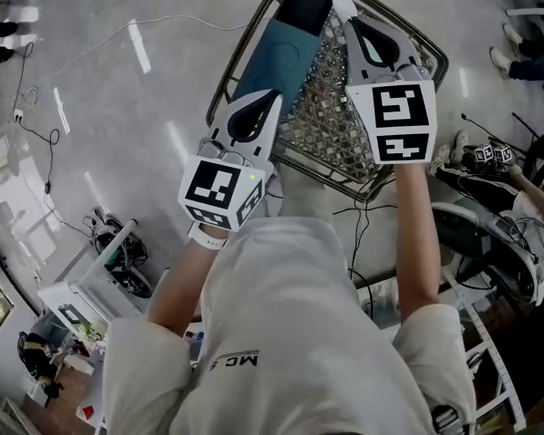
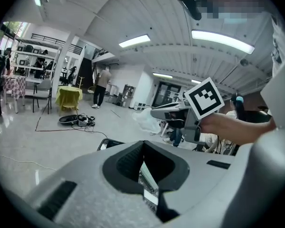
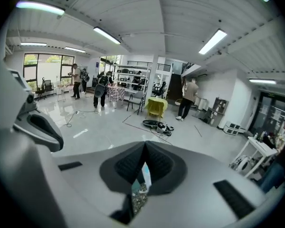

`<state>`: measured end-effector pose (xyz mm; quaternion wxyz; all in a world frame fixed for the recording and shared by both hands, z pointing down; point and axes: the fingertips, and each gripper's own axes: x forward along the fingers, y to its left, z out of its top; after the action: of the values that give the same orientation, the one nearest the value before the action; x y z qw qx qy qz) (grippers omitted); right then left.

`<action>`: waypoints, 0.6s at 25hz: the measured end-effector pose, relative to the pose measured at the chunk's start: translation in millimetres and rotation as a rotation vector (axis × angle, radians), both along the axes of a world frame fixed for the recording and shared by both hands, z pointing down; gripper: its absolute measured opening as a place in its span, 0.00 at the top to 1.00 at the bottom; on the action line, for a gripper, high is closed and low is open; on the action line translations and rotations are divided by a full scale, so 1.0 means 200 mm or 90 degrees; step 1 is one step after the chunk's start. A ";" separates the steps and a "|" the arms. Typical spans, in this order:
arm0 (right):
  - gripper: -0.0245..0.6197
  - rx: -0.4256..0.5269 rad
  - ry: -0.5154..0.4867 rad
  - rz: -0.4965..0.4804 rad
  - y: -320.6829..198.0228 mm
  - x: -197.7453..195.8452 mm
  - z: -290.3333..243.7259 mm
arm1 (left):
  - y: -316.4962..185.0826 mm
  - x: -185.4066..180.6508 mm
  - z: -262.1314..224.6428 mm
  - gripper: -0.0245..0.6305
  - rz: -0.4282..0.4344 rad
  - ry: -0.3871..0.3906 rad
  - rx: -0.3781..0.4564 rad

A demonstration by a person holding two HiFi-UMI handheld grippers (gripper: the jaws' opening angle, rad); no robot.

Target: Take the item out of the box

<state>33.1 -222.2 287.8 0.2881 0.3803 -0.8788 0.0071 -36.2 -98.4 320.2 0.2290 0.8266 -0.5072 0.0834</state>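
Observation:
A wire cart basket (image 1: 415, 54) stands on the floor below me. In it lies a long teal box (image 1: 276, 62) with a black far end (image 1: 306, 3). My left gripper (image 1: 268, 98) hovers over the basket's near left rim, just beside the teal box, its jaws together and holding nothing. My right gripper (image 1: 354, 24) hangs above the basket's right side, also shut and empty. Looking along the left jaws (image 2: 143, 144), I see only a sliver of mesh (image 2: 148, 186) below. A strip of teal (image 3: 144, 174) and mesh shows below the right jaws (image 3: 145, 144).
Cables (image 1: 36, 130) trail over the shiny floor at left. A white rack with gear (image 1: 104, 275) stands at lower left. Seated people and equipment (image 1: 512, 175) crowd the right. A yellow-draped table (image 3: 156, 107) and several standing people are farther off in the hall.

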 end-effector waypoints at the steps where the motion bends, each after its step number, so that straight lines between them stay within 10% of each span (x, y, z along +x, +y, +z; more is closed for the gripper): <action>1: 0.94 0.007 -0.008 0.010 0.03 0.03 -0.05 | 0.02 0.00 -0.03 0.93 0.002 0.003 0.003; 15: 0.94 0.045 -0.152 0.134 0.50 0.38 -0.33 | 0.19 0.03 -0.24 0.93 0.033 0.007 0.049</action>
<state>108.3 -121.7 221.1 0.1659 0.4767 -0.8617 0.0515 -29.3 -60.0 271.9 0.1977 0.8479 -0.4875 0.0655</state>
